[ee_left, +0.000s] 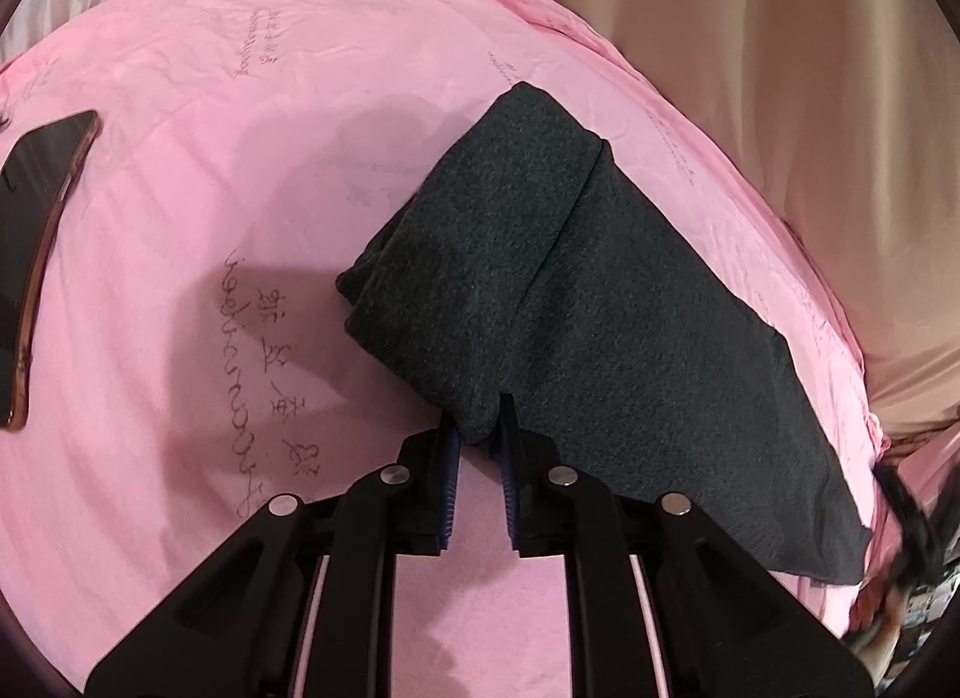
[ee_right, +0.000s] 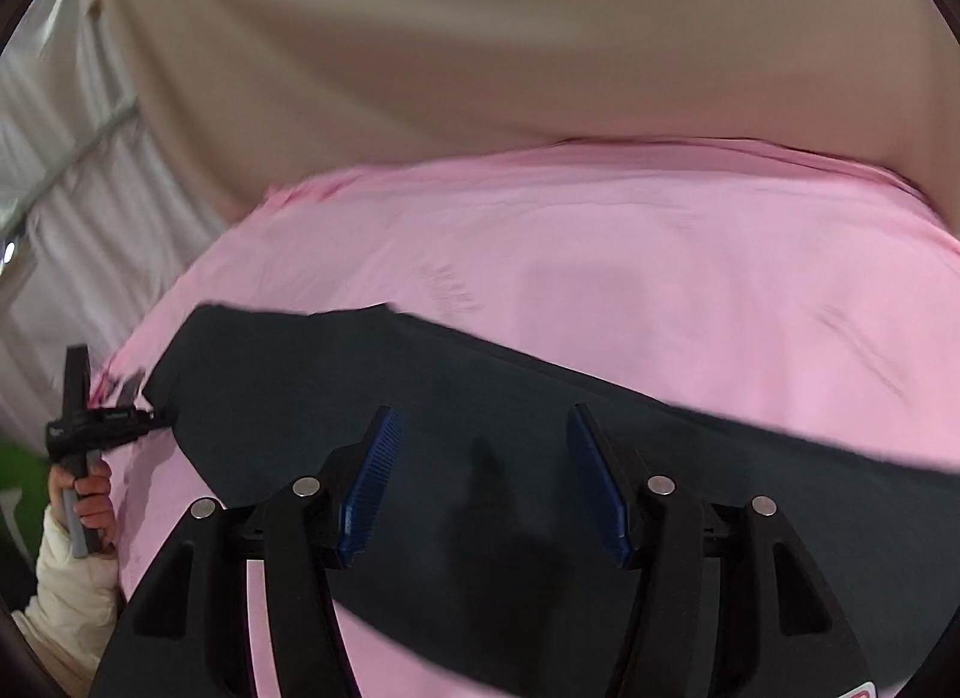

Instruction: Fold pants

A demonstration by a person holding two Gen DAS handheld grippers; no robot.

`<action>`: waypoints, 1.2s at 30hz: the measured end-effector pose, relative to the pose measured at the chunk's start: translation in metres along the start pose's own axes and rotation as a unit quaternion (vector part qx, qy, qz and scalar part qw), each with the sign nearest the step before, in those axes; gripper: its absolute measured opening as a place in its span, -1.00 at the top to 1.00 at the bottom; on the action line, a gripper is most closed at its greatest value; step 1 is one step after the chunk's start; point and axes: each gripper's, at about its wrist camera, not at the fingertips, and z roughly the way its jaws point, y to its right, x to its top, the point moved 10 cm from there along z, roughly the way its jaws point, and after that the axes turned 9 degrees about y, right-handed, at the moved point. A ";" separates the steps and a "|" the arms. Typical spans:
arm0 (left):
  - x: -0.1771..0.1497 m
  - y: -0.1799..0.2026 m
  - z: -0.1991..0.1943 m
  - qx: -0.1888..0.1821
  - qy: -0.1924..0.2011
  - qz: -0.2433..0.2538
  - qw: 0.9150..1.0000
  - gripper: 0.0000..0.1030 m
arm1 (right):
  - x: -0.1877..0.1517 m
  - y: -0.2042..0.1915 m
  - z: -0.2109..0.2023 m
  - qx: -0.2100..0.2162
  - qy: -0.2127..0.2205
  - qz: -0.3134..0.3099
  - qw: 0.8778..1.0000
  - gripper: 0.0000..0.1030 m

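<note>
Dark grey pants (ee_left: 570,290) lie in a long band across the pink sheet (ee_left: 210,188), one end folded over into a thick wedge. My left gripper (ee_left: 480,428) is shut on the near corner of that folded end, cloth bunched between its blue pads. In the right wrist view the pants (ee_right: 480,428) stretch from left to right below my right gripper (ee_right: 483,452), which stands open above the cloth with nothing between its fingers. At the far left of that view the left gripper (ee_right: 153,415) pinches the pants' end, a hand (ee_right: 90,500) in a cream sleeve holding it.
A phone (ee_left: 42,254) in a rose-gold case lies on the sheet at the left. Beige drapery (ee_left: 780,68) hangs behind the sheet's far edge. White curtain folds (ee_right: 72,206) show at the left.
</note>
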 end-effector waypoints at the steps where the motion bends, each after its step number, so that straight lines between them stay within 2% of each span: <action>1: 0.000 0.001 0.000 0.004 0.001 0.010 1.000 0.75 | 0.004 -0.012 0.021 -0.005 -0.009 -0.023 1.000 -0.12; 5: -0.002 0.005 -0.003 0.031 0.010 0.061 0.998 0.72 | 0.009 -0.040 0.094 -0.022 -0.048 -0.082 0.995 -0.11; 6: -0.002 0.006 -0.004 0.041 0.014 0.077 0.996 0.70 | 0.007 -0.041 0.108 -0.029 -0.058 -0.090 0.994 0.04; 7: -0.003 0.007 -0.005 0.049 0.018 0.087 0.995 0.66 | 0.006 -0.038 0.117 -0.035 -0.064 -0.096 0.993 0.66; 8: -0.003 0.007 -0.007 0.060 0.026 0.102 0.993 0.63 | 0.005 -0.036 0.125 -0.043 -0.070 -0.101 0.992 0.97; 11: 0.002 0.006 -0.013 0.102 0.054 0.143 0.983 0.34 | 0.021 -0.036 0.132 -0.054 -0.039 -0.088 0.994 0.95; 13: 0.006 0.006 -0.013 0.131 0.069 0.164 0.975 0.08 | 0.020 -0.020 0.140 -0.095 -0.052 -0.086 0.990 0.96; 14: 0.006 0.004 -0.013 0.149 0.071 0.170 0.972 0.03 | 0.022 -0.019 0.138 -0.098 -0.052 -0.079 0.991 0.96; 16: 0.006 0.002 -0.017 0.163 0.072 0.167 0.970 -0.01 | 0.029 -0.023 0.115 -0.089 -0.016 -0.068 0.994 0.94; 18: 0.007 0.004 -0.026 0.181 0.080 0.168 0.966 -0.02 | 0.031 -0.025 0.085 -0.109 0.010 -0.083 0.990 0.94; 20: 0.007 0.011 -0.041 0.198 0.097 0.178 0.959 -0.05 | 0.029 -0.025 0.064 -0.127 0.020 -0.094 0.987 0.91; 22: 0.006 0.022 -0.056 0.212 0.114 0.188 0.952 -0.20 | 0.025 -0.023 0.045 -0.129 0.022 -0.086 0.988 0.90; 26: -0.005 0.061 -0.060 0.194 0.117 0.211 0.951 -0.28 | 0.016 -0.016 0.018 -0.139 0.027 -0.082 0.986 0.88; 30: -0.022 0.102 -0.053 0.187 0.114 0.251 0.943 -0.29 | 0.006 -0.006 -0.011 -0.144 0.027 -0.079 0.986 0.81; 33: -0.039 0.134 -0.044 0.168 0.105 0.270 0.942 -0.29 | -0.002 0.005 -0.020 -0.153 0.026 -0.074 0.985 0.71; 36: -0.053 0.157 -0.038 0.154 0.099 0.284 0.941 -0.29 | -0.015 0.024 -0.026 -0.157 0.014 -0.063 0.986 0.70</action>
